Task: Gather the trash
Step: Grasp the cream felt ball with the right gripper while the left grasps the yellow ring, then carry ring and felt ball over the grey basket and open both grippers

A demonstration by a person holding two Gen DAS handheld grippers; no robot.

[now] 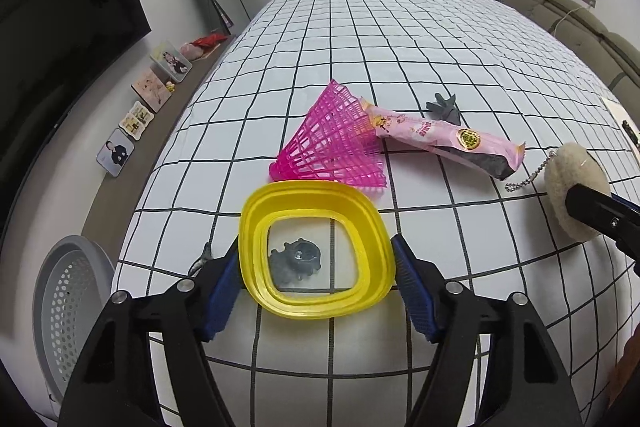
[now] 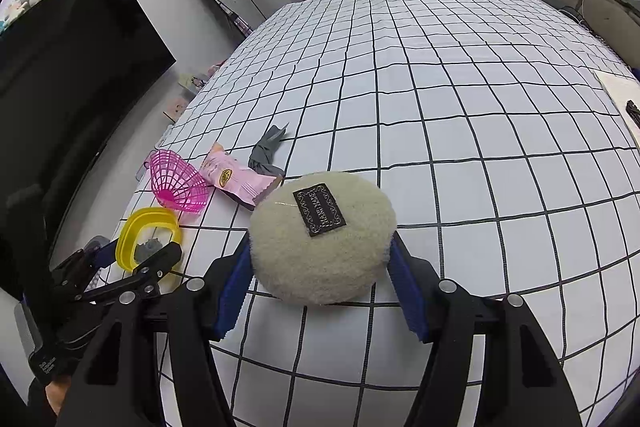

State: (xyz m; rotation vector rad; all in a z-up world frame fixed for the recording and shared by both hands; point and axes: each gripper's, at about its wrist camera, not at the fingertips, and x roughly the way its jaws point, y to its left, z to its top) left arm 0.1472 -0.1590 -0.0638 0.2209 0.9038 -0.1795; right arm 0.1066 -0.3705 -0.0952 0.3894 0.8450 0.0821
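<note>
Yellow lid [image 1: 316, 251] pinched by left tool [image 1: 316, 277] (right tool [image 2: 322, 281] clamps fluffy pad [image 2: 322, 243]).

The white bed cover with black grid lines [image 2: 460, 131] lies open and unobstructed across its far half and right side. Near the left edge, passage is blocked by a cluster: yellow translucent plastic lid [image 1: 316, 251], pink plastic mesh basket [image 1: 336, 139], pink snack wrapper [image 1: 440, 139], grey crumpled scrap [image 1: 444, 105]. A round cream fleece pad [image 2: 324, 243] sits just right of them.
</note>
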